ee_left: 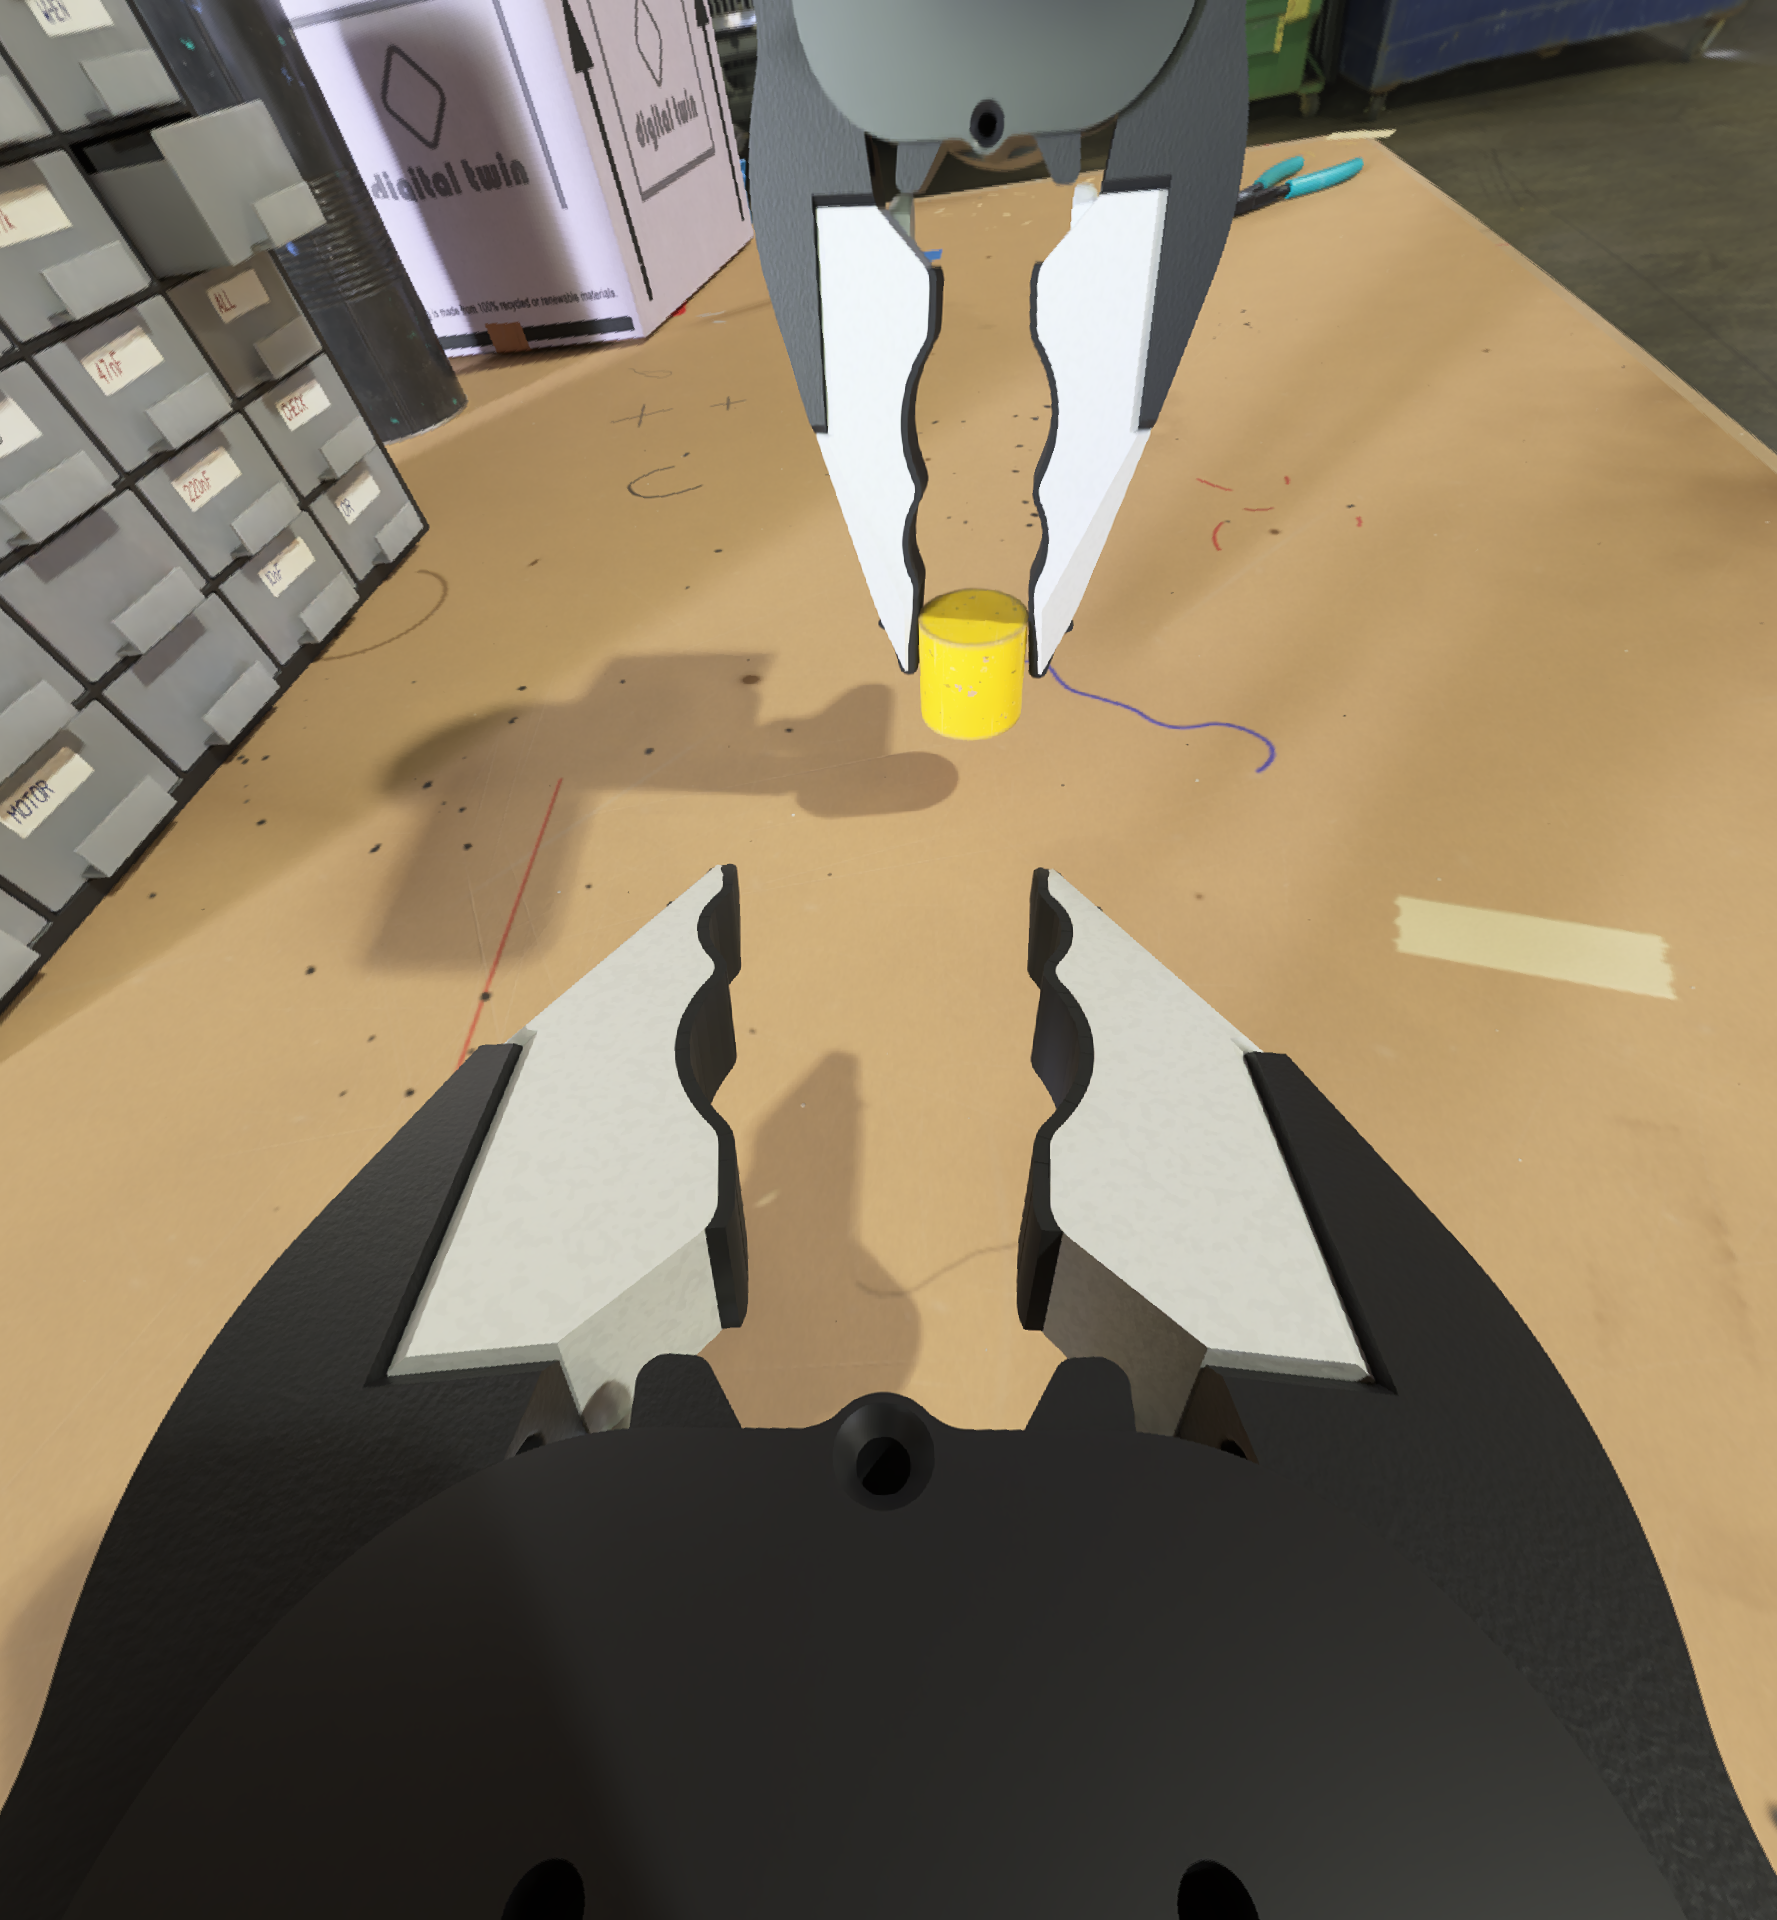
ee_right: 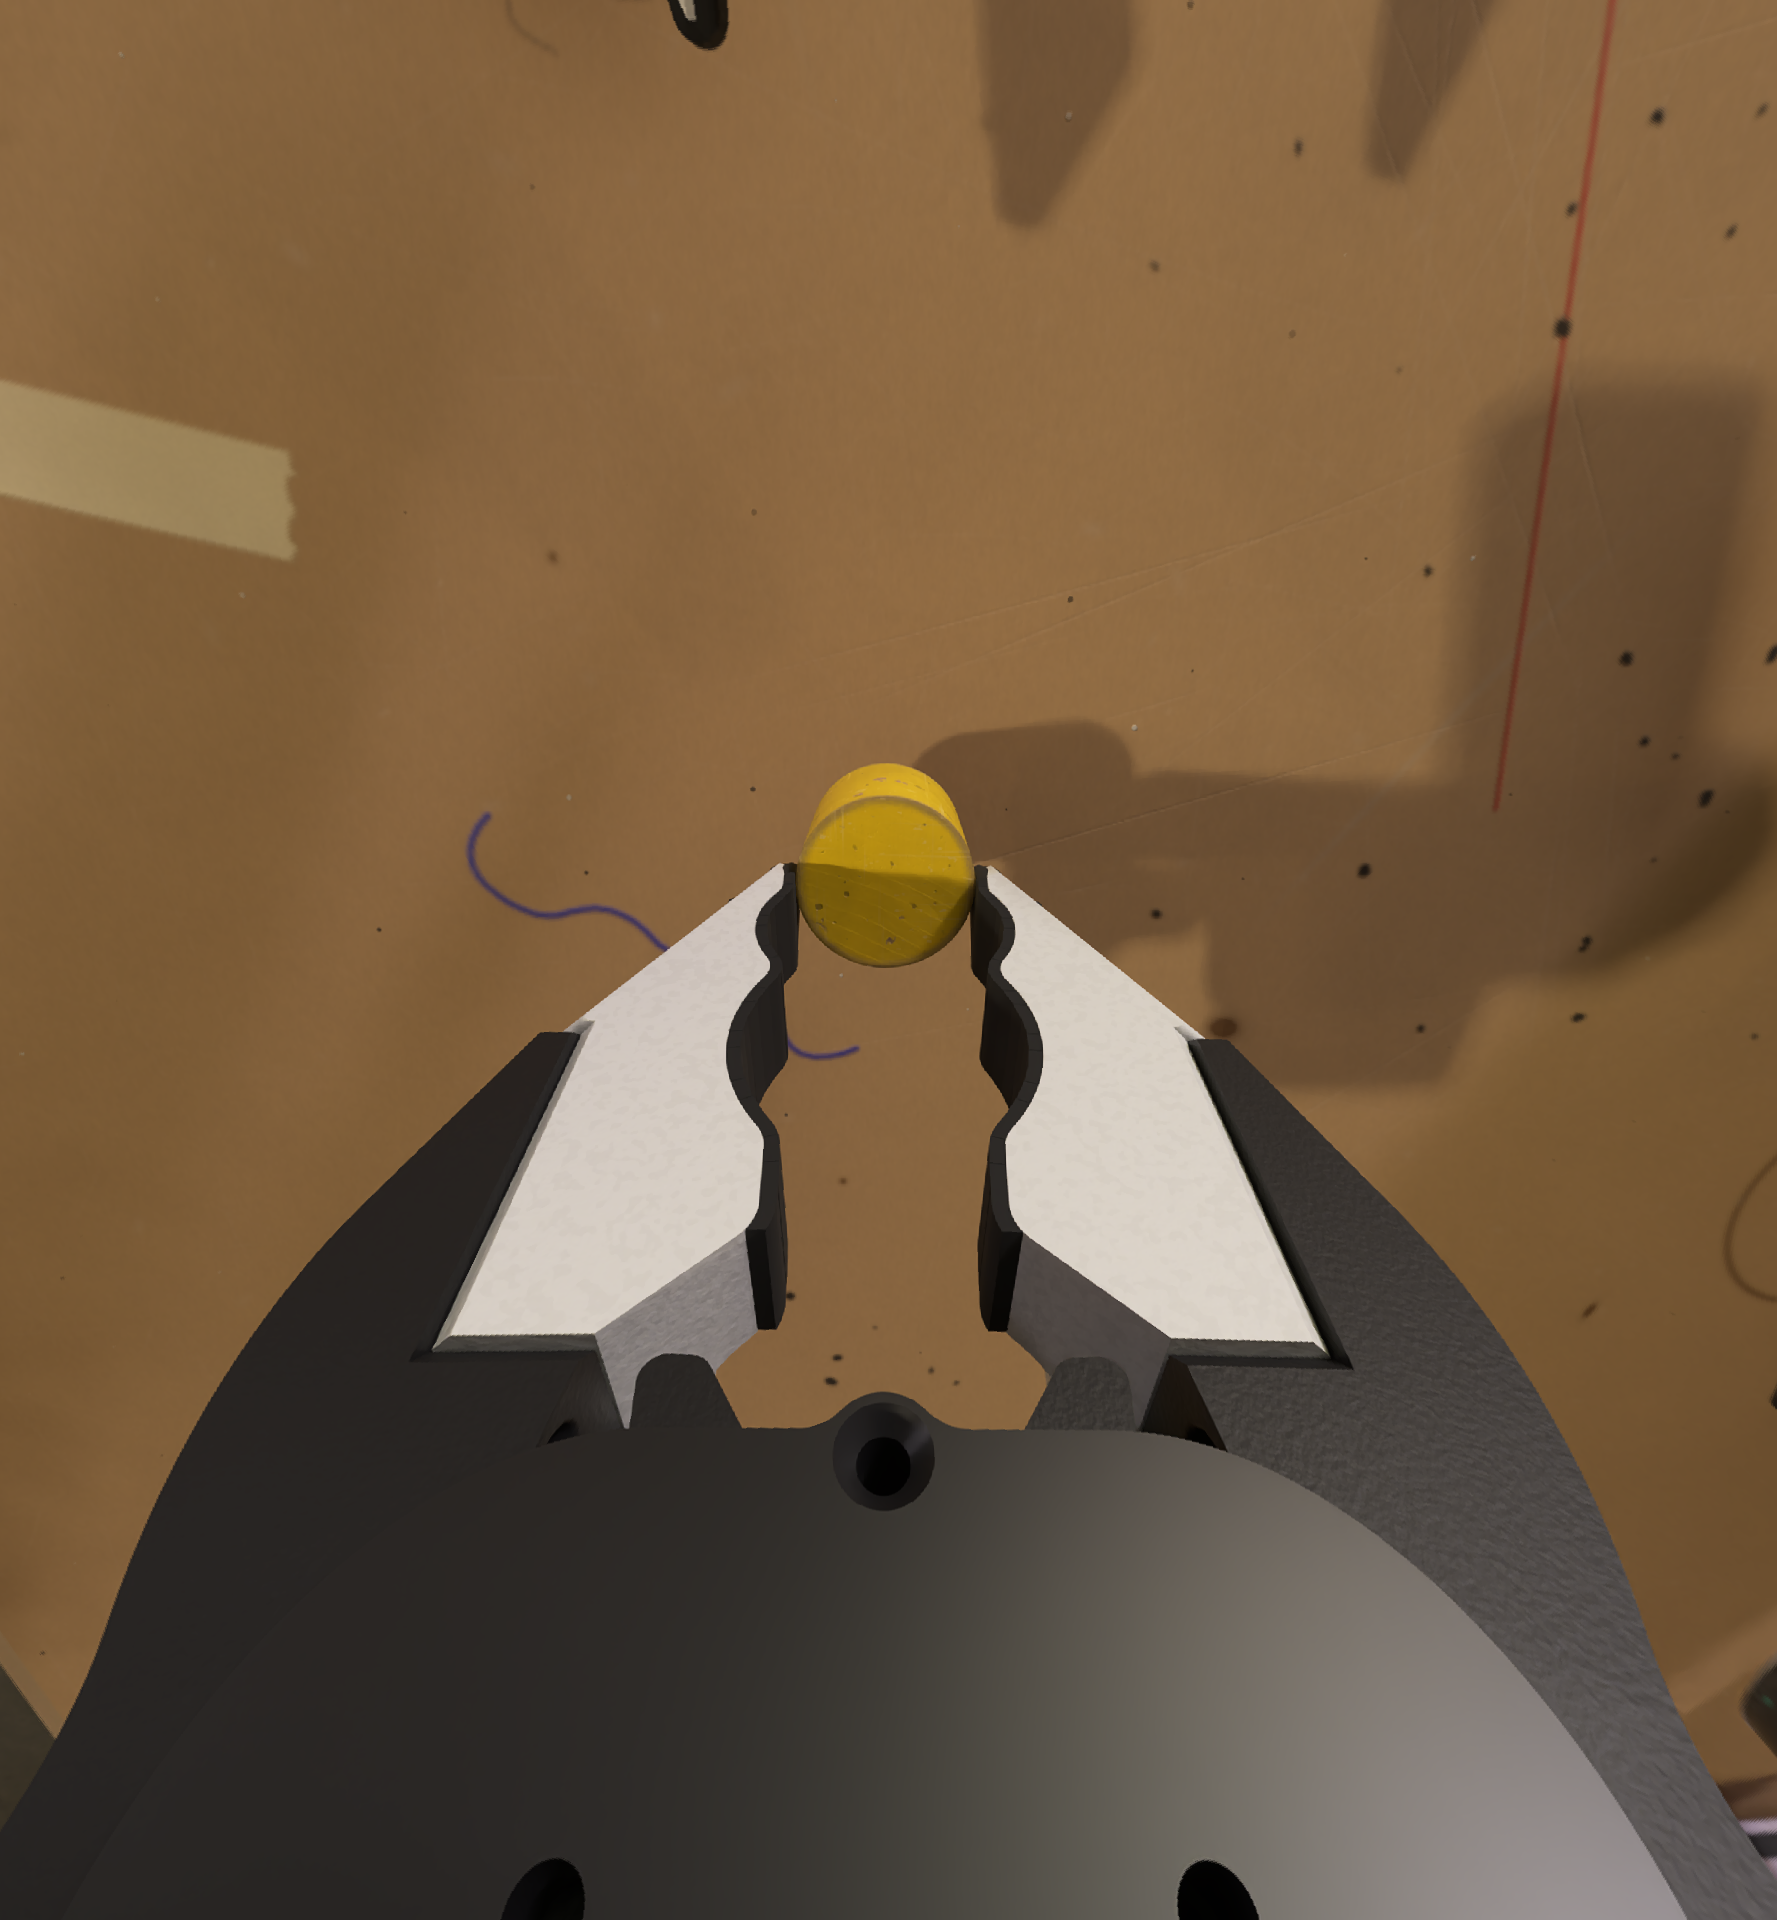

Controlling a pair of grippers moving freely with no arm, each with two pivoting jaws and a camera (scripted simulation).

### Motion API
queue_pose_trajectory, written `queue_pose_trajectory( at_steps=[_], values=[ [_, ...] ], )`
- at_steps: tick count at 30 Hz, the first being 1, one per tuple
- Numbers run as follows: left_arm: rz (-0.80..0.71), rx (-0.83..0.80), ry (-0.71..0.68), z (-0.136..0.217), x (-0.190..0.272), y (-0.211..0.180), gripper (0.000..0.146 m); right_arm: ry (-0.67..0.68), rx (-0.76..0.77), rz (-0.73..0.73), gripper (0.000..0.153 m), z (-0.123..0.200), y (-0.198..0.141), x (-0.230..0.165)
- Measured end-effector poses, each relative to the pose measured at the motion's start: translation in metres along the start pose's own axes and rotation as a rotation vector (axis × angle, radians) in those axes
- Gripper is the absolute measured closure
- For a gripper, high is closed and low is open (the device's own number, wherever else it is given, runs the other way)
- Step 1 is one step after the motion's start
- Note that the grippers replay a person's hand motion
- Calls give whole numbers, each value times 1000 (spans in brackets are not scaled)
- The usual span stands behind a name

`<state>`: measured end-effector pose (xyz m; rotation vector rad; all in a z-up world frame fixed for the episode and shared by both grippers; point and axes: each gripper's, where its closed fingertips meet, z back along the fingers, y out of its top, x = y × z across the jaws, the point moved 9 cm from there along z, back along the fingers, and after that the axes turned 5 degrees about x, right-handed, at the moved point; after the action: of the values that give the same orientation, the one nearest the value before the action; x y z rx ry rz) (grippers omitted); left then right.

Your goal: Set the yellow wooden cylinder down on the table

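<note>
Cylinder [ee_right: 884,868] pinched upright by right tool [ee_right: 884,883] above table [ee_left: 1383,1143]; left tool [ee_left: 882,883] spread, empty.

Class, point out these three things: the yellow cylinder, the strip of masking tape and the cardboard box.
yellow cylinder [ee_left: 970,681]: left wrist view, on its curved side.
strip of masking tape [ee_left: 1533,948]: left wrist view, mid-strip.
cardboard box [ee_left: 510,187]: left wrist view, on its front face.

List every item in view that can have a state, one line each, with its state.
yellow wooden cylinder: upright, pinched between fingertips, above the table
right gripper: shut on the cylinder, pointing down
left gripper: open, empty, low over the table
drawer cabinet: one upper drawer pulled out, others closed
cardboard box: standing, closed as far as visible
tape strip: stuck flat
</note>
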<state>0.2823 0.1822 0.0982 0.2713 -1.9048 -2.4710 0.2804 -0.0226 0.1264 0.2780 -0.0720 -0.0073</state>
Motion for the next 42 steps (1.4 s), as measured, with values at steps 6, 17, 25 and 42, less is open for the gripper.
queue_pose_trajectory(
  at_steps=[6, 17, 25, 42],
  values=[
    [6, 12, 2, 2, 1, -1, 92, 25, -9, -23, 120, -10, 0, 5],
    [8, 16, 8, 2, 2, -3, 93, 41, -31, -28, 120, -20, 6, 7],
    [-7, 1, 10, 2, 3, -5, 93, 58, -36, -30, 120, -25, 5, 10],
    [-33, -22, 10, 0, 3, -7, 95, 80, -29, -9, 120, -28, 7, 13]
  ],
)
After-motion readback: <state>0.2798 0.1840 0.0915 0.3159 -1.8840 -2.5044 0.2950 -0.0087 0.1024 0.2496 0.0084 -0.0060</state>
